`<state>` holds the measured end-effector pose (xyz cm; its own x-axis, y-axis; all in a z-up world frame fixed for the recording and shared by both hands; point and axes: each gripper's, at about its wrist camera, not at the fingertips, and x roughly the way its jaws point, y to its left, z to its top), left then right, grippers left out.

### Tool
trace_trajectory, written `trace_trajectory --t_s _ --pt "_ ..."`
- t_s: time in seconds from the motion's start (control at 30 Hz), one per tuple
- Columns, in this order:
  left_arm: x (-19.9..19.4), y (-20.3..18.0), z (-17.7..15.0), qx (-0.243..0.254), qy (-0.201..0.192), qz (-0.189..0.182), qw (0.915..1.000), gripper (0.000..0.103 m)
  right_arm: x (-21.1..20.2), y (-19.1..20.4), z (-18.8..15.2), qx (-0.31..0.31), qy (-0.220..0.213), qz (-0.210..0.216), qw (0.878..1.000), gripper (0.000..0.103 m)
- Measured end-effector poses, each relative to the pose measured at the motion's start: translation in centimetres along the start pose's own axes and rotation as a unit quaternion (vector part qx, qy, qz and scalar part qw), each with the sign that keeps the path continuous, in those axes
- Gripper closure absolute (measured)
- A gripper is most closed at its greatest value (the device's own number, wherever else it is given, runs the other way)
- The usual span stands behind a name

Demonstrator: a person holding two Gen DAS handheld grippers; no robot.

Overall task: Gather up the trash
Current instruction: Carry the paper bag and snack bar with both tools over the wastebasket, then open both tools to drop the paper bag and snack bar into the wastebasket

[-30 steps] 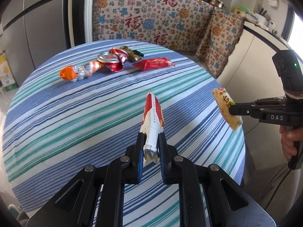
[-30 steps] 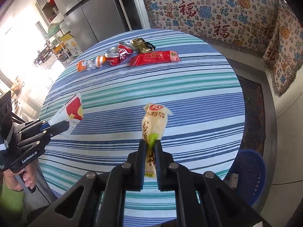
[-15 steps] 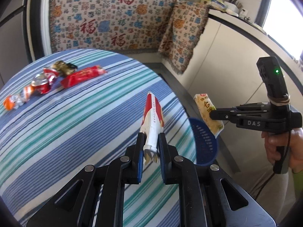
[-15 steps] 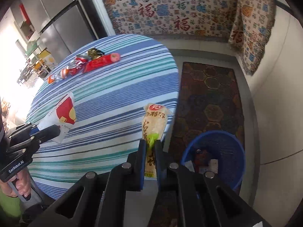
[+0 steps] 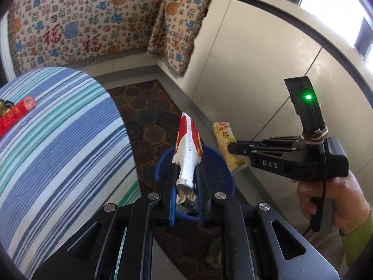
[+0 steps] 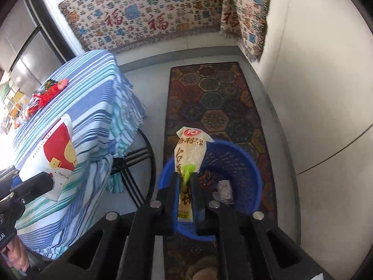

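The left gripper (image 5: 185,182) was closed on a flattened red-and-white paper cup (image 5: 188,149), its two fingers pinching the crumpled lower end while the rest of the cup stuck out forward and upward past the fingertips. Directly beyond and below those fingertips lay the blue mesh basket (image 5: 223,163) on the patterned rug (image 5: 149,116), so the cup hung over the basket's near side. To the right of the left gripper, the right gripper (image 5: 232,148) reached in sideways, clamped on a yellowish snack wrapper (image 5: 225,137) that dangled above the basket's right rim. In the right wrist view, the right gripper (image 6: 185,182) had its fingers pressed tight on the lower part of the snack wrapper (image 6: 190,149), which rose ahead of the tips; the blue mesh basket (image 6: 247,163) sat just ahead and below, with a few bits of rubbish already at its bottom. Off to the left of that gripper, the left gripper (image 6: 50,180) held the paper cup (image 6: 57,154) in front of the striped tablecloth (image 6: 98,98). Farther left and ahead, on the table, a red wrapper (image 6: 50,92) and other scraps lay well apart from both grippers; the same red wrapper (image 5: 16,113) showed at the far left of the left wrist view, on the striped tablecloth (image 5: 58,140).
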<state>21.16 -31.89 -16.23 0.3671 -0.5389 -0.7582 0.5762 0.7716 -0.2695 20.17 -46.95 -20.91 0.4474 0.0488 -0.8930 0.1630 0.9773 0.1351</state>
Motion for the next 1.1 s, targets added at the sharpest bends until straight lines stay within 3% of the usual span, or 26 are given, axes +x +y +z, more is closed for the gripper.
trace_trajectory --t_s 0.37,0.63,0.7,0.77,0.8,0.83,0.97,1.03,1.1 --pt "7.4 -2.7 0.1 0.01 0.034 -0.01 0.9993 0.089 2.2 -6.4 -0.9 0.06 0.001 0.009 0.998 0.094" --pt "11.3 -3.7 -0.4 0.019 0.057 -0.012 0.9981 0.087 2.6 -8.8 -0.4 0.081 -0.005 0.022 0.996 0.091" --pt "11.9 -3.9 -0.4 0.025 0.058 -0.009 0.998 0.072 2.6 -9.1 -0.2 0.088 -0.01 0.026 0.996 0.09" --pt "13.0 -4.3 -0.3 0.027 0.053 0.002 0.9982 0.049 2.6 -9.5 -0.2 0.098 -0.014 0.034 0.995 0.073" --pt "13.4 -4.4 -0.4 0.028 0.052 0.006 0.9983 0.044 2.4 -9.7 -0.2 0.104 -0.019 0.034 0.994 0.055" --pt "14.0 -4.3 -0.4 0.027 0.056 0.008 0.998 0.043 2.2 -9.9 -0.1 0.108 -0.023 0.032 0.993 0.051" --pt "13.7 -4.0 -0.4 0.015 0.066 0.017 0.9976 0.04 1.1 -9.8 0.0 0.106 -0.044 0.006 0.993 0.051" --pt "11.9 -4.0 -0.5 0.015 0.055 0.015 0.9983 0.033 0.6 -9.4 0.2 0.094 -0.053 -0.016 0.994 0.05" --pt "9.3 -3.9 -0.9 0.023 0.033 0.018 0.999 0.02 0.3 -8.7 0.3 0.082 -0.058 -0.035 0.994 0.044"
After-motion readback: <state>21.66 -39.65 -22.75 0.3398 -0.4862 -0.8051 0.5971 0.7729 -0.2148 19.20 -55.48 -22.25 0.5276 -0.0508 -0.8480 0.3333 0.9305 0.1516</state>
